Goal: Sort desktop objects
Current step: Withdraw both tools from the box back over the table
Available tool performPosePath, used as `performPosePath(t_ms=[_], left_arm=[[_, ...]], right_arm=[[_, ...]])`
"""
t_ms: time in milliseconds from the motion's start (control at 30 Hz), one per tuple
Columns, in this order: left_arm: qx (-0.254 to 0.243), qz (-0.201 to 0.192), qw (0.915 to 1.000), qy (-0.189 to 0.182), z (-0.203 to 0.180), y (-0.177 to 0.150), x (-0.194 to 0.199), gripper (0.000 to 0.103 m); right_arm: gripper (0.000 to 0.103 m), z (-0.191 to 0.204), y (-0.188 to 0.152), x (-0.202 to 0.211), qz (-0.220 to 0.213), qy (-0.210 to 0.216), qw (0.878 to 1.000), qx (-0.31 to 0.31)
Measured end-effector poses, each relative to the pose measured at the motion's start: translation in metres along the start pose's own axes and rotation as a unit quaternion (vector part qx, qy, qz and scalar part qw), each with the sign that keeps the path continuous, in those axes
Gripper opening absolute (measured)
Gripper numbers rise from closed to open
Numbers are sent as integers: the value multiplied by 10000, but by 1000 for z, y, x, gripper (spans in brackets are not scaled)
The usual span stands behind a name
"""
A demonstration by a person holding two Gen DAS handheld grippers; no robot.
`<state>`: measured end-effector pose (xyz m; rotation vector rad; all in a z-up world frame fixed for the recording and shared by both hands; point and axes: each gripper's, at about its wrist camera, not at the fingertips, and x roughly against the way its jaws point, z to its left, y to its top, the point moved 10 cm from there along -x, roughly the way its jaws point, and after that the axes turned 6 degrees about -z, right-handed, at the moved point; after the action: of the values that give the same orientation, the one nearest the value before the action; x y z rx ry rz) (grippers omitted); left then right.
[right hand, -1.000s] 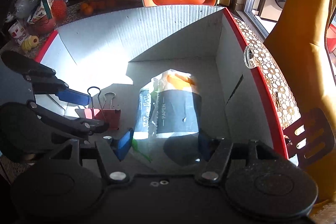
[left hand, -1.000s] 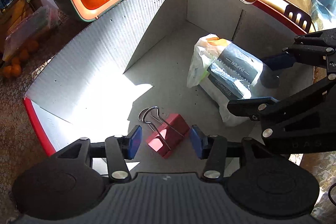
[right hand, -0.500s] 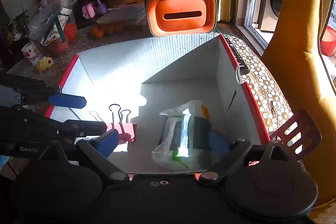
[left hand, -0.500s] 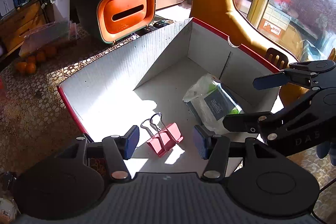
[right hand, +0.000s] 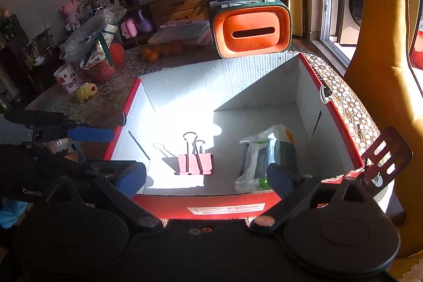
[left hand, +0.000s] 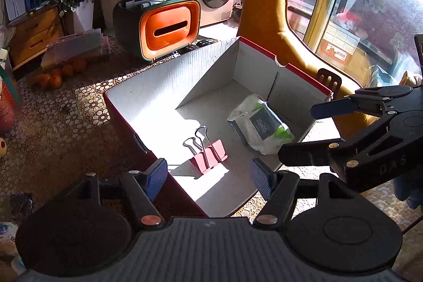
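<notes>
A white cardboard box (left hand: 158, 91) (right hand: 211, 81) with a red rim holds a pink binder clip (left hand: 208, 156) (right hand: 195, 163) and a plastic-wrapped tissue pack (left hand: 261, 128) (right hand: 261, 157), both lying on its floor. My left gripper (left hand: 208, 176) (right hand: 105, 152) hovers above the box's near left corner. Its jaws are opening and nothing is between them. The right gripper (right hand: 206, 179) (left hand: 312, 131) hangs over the near right edge, jaws wide and still opening, also empty. Neither gripper touches the clip or the pack.
An orange and green slotted organiser (left hand: 169, 28) (right hand: 251, 33) stands behind the box. Oranges (right hand: 158, 52), a mug (right hand: 67, 81) and toys crowd the back left of the patterned tabletop. A yellow chair back (left hand: 267, 17) rises on the right, and a slotted spatula (right hand: 386, 149) lies by the box's right corner.
Both grippers have lifted and drawn back out of the box while their jaws widened. The binder clip and the tissue pack stay on the box floor.
</notes>
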<state>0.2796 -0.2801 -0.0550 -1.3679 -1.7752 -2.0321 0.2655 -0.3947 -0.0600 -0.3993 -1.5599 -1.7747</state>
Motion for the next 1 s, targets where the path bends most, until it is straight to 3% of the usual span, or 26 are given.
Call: performPosePath(t_ms=[433,633,1000], left_arm=[[120,-462,9989,13,22,-27,77,73],[334,-526,9978,210,51,-54,112,81],[746,-503,9941,611,103,-116,161,85]], right_arm=[[98,69,0,39,-553,108,9976,412],[99,103,-9,41,-542,281,9971,461],[99,175,-39,27,-399,490,9953,738]])
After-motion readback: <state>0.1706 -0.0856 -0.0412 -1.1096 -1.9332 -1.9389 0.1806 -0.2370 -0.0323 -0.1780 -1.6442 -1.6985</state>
